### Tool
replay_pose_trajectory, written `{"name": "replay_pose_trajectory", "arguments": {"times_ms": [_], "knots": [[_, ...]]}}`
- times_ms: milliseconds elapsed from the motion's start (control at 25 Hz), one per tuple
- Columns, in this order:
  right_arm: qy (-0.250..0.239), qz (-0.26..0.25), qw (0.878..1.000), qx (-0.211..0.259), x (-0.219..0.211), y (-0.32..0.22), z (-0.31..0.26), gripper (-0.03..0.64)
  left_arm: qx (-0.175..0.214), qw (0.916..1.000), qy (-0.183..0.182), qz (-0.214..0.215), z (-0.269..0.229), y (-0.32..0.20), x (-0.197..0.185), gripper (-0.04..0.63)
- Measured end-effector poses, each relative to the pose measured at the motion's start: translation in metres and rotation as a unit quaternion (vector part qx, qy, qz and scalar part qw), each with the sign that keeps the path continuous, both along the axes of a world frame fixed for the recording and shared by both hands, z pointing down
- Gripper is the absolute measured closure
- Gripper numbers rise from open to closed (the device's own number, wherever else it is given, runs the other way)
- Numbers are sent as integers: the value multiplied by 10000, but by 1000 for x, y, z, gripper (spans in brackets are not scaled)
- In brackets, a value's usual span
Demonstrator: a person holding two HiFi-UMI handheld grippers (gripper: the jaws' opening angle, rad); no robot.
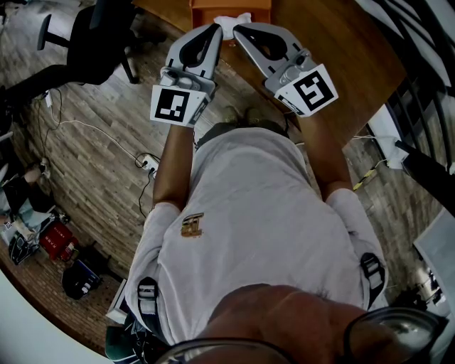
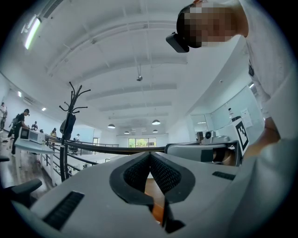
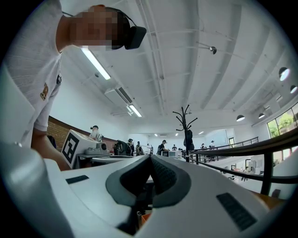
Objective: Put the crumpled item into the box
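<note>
In the head view a white crumpled item [image 1: 233,23] lies at the front of an orange box [image 1: 229,10] on a brown wooden table [image 1: 334,50]. My left gripper [image 1: 215,28] and right gripper [image 1: 237,30] reach forward side by side, and their tips converge on either side of the white item. Whether either tip touches it I cannot tell. In the left gripper view the jaws [image 2: 150,155] are shut with the ribbed pads meeting and nothing between them. The right gripper [image 3: 150,158] is shut in its own view, also with nothing in it.
A black office chair [image 1: 96,32] stands on the wood-plank floor at the left, with cables [image 1: 92,131], a power strip [image 1: 147,164] and bags [image 1: 57,242] farther back. A coat stand [image 2: 70,123] and a dark railing [image 3: 251,146] show in the gripper views.
</note>
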State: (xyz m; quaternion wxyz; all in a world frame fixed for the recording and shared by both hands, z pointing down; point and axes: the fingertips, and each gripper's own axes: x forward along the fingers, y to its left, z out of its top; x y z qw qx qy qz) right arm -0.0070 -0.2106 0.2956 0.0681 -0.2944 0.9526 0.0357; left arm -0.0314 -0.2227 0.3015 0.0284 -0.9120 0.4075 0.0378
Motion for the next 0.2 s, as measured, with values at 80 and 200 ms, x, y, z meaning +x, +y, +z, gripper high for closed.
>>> {"name": "replay_pose_trajectory", "arguments": {"times_ms": [80,200], "knots": [[-31,-3,10000,25,0,2,-1,584,6,10000,-10,-4,0,2,0,575],[10,-16,10000,10,-1,5,3,584,8,10000,-26,-10,2,5,-1,575]]}}
